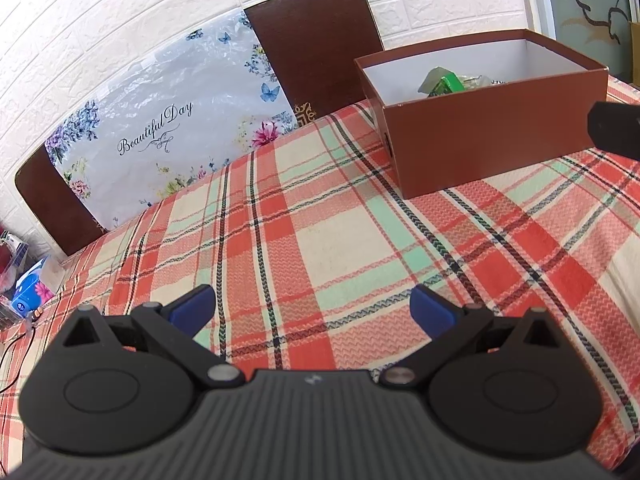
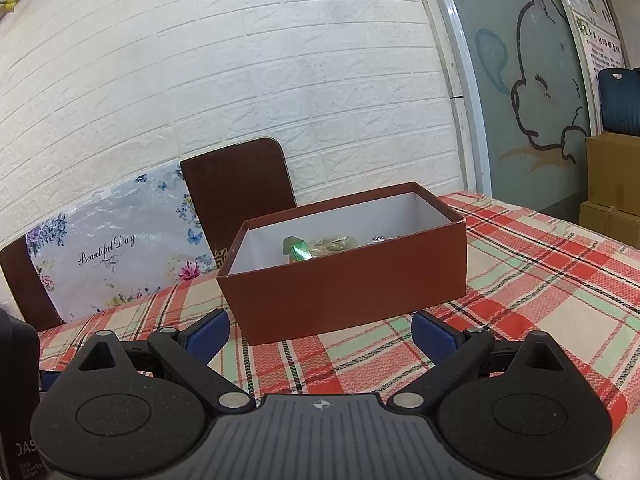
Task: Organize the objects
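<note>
A brown open box (image 1: 492,136) with a white inside stands on the plaid tablecloth (image 1: 304,232) at the far right; it also shows in the right wrist view (image 2: 348,284), straight ahead. Inside lie a green packet (image 1: 446,85) (image 2: 298,249) and some clear-wrapped items (image 2: 334,245). My left gripper (image 1: 314,310) is open and empty, above bare cloth, left of and nearer than the box. My right gripper (image 2: 320,334) is open and empty, just in front of the box's near wall. The right gripper's black edge (image 1: 614,130) shows at the right of the left wrist view.
Two brown chair backs (image 1: 316,46) (image 2: 236,196) stand behind the table against a white brick wall, with a floral "Beautiful Day" bag (image 1: 160,128) between them. Small clutter (image 1: 28,288) sits at the table's left edge. Cardboard boxes (image 2: 612,184) stand at the far right.
</note>
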Demonstrator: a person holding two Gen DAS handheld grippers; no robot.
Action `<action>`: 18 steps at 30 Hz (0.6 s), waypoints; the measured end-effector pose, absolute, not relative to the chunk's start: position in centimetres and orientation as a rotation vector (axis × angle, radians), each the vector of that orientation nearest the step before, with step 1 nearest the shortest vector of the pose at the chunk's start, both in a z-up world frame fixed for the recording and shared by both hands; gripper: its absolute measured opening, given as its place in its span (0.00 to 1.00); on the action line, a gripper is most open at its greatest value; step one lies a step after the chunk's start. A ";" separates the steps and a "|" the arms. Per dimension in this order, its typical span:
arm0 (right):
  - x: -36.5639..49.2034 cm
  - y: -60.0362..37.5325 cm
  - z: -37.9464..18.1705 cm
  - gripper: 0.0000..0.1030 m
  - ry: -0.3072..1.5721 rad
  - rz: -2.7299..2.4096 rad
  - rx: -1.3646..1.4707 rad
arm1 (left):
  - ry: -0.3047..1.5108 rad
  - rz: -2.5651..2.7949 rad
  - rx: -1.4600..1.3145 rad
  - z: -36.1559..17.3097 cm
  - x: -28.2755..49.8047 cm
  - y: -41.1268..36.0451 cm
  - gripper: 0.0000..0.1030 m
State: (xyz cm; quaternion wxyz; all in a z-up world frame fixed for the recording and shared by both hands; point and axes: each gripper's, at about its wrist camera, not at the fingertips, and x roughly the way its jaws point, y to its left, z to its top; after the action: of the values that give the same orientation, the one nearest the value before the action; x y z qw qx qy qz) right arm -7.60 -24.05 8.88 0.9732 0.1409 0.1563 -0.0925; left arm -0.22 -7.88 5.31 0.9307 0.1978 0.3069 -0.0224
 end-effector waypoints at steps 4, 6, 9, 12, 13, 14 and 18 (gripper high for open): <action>-7.5 -24.1 8.8 0.94 0.320 -0.187 0.284 | 0.638 -0.043 0.412 5.2 -0.1 -7.8 1.00; -7.4 -24.2 8.7 0.94 0.323 -0.184 0.285 | 0.643 -0.043 0.415 5.1 -0.1 -7.8 1.00; -7.3 -24.4 8.6 0.94 0.327 -0.181 0.283 | 0.649 -0.044 0.416 4.9 0.0 -7.8 1.00; -7.1 -24.6 8.4 0.94 0.334 -0.177 0.282 | 0.655 -0.043 0.419 4.8 0.0 -7.9 1.00; -7.1 -24.6 8.4 0.94 0.336 -0.176 0.283 | 0.657 -0.043 0.420 4.8 0.0 -7.9 1.00; -7.1 -24.7 8.3 0.94 0.337 -0.175 0.283 | 0.659 -0.042 0.421 4.7 0.0 -7.9 1.00; -6.9 -25.0 8.2 0.94 0.342 -0.167 0.282 | 0.667 -0.039 0.424 4.5 0.2 -7.8 1.00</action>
State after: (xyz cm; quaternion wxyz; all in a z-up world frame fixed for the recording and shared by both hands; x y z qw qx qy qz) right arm -6.89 -25.03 8.23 0.9720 0.1395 0.1696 -0.0829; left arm 0.19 -7.83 4.54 0.9227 0.2065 0.3250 -0.0191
